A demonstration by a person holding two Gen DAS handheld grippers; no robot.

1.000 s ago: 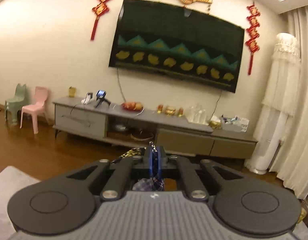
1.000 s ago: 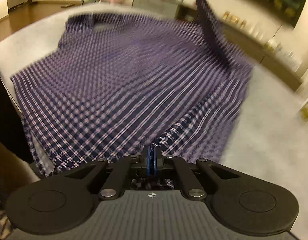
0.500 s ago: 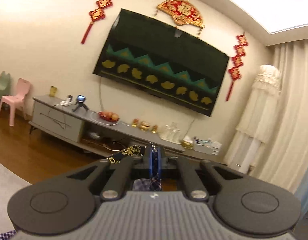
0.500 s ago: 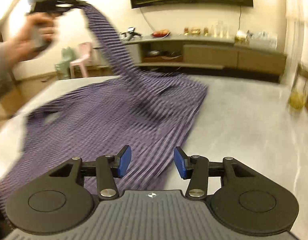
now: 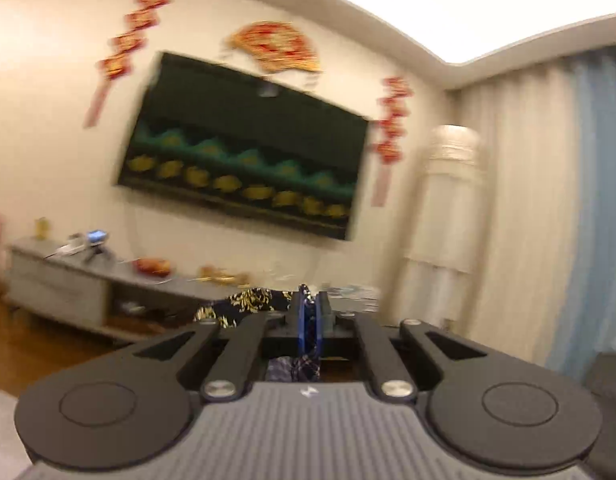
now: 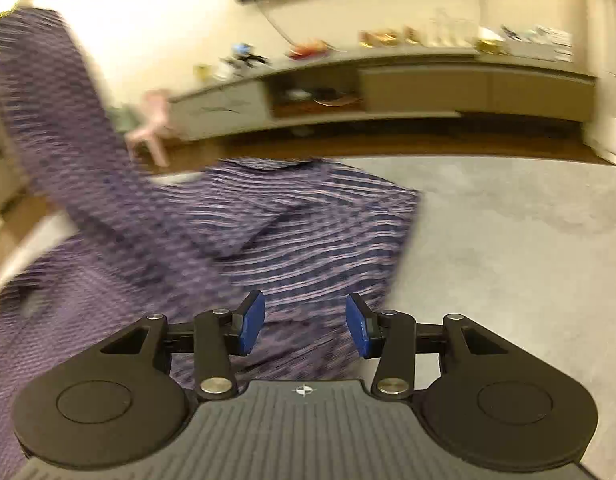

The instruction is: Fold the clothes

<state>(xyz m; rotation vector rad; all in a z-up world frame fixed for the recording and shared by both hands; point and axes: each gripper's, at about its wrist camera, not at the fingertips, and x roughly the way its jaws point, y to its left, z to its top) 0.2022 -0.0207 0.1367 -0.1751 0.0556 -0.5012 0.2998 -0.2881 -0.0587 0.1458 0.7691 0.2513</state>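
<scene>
Two grippers show in these views, each doing something different. The left gripper [image 5: 308, 322] has its blue pads [image 5: 302, 326] pressed together on a strip of the purple plaid shirt [image 6: 268, 240]; in the left wrist view a bit of the checked cloth shows just under the closed jaws and a dark patch with a gold pattern pokes out beside them, though the blur makes it hard to say what that patch is. That gripper is raised and looks toward the wall, where a wall-mounted TV [image 5: 244, 148] hangs above a long grey TV cabinet [image 5: 68, 280], with red hanging ornaments [image 5: 128, 36] on either side and pale curtains [image 5: 527, 200] to the right. The right gripper [image 6: 305, 328] stands wide, its two blue pads well apart with nothing between them, hovering over the lower edge of the shirt. In the right wrist view the shirt lies spread on a grey table top [image 6: 507, 240], covering the left part of it, while one portion of the cloth rises in a long band toward the upper left corner of the view. The right part of the table is bare grey surface. Behind it run the wooden floor [image 6: 347, 144] and the cabinet, and a small pink chair [image 6: 152, 128] stands near the cabinet's left end. Both views are blurred.
</scene>
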